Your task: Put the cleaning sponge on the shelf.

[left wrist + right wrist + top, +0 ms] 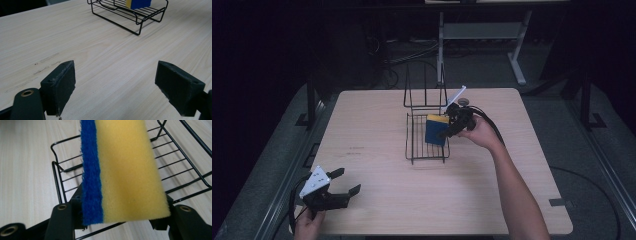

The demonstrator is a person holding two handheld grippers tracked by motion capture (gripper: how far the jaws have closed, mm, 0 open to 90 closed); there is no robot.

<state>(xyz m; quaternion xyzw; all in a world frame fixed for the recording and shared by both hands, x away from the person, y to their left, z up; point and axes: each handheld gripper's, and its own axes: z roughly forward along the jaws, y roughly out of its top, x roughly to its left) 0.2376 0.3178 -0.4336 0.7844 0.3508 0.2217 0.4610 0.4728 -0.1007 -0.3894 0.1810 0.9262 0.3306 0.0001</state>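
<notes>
**Inspector:** State of the right claw (125,220)?

**Assistant:** Clamped on the sponge (125,170), one jaw against the blue scouring face, the other against the yellow foam. The sponge stood on edge between the jaws and reached out ahead of the claw. Directly beneath and beyond it sat the wire rack (60,177), black, with a low rim. Whether the sponge's lower edge touched the rack bars could not be told.

**Inspector:** And the left claw (115,82)?

**Assistant:** Jaws apart, nothing between them, held low over the bare desk (100,50). The rack lay well ahead of it, across open desk.

**Inspector:** Risks from this position?

**Assistant:** In my judgement, three. The foam is soft, so a loose grip could let the sponge twist or slip out. If released on edge, it could topple across the bars or lean over the rim. The rack looked light; a jaw catching a wire on withdrawal could drag or tip it.

**Inspector:** Count.

**Assistant:** One sponge, one rack with its upright wire back (426,90), two claws. One white object (455,95) lay just past the right claw; its kind could not be told.
</notes>
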